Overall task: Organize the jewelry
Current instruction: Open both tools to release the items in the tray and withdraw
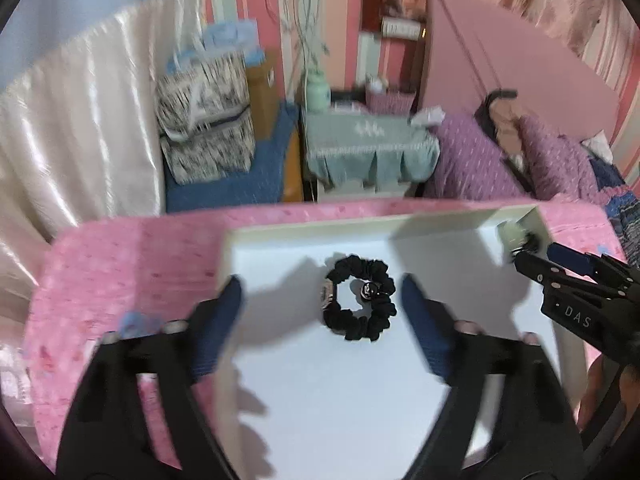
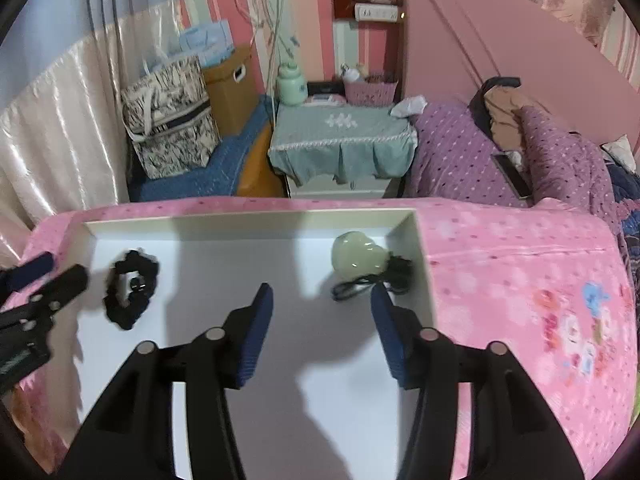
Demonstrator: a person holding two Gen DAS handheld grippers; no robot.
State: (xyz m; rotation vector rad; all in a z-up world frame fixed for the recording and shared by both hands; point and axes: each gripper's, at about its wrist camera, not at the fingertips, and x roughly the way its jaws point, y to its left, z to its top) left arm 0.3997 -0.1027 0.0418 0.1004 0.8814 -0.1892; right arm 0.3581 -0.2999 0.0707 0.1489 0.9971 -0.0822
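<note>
Presently both tools stand with jaws apart, gripping nothing. Left gripper (image 1: 322, 308) hangs over the white tray (image 1: 460, 220); the black scrunchie bracelet (image 1: 359, 297) lies on the tray floor between its fingers, untouched. Right gripper (image 2: 322, 312) hangs near the pale green pendant (image 2: 354, 255) on its black cord, in the tray's far right corner.
</note>
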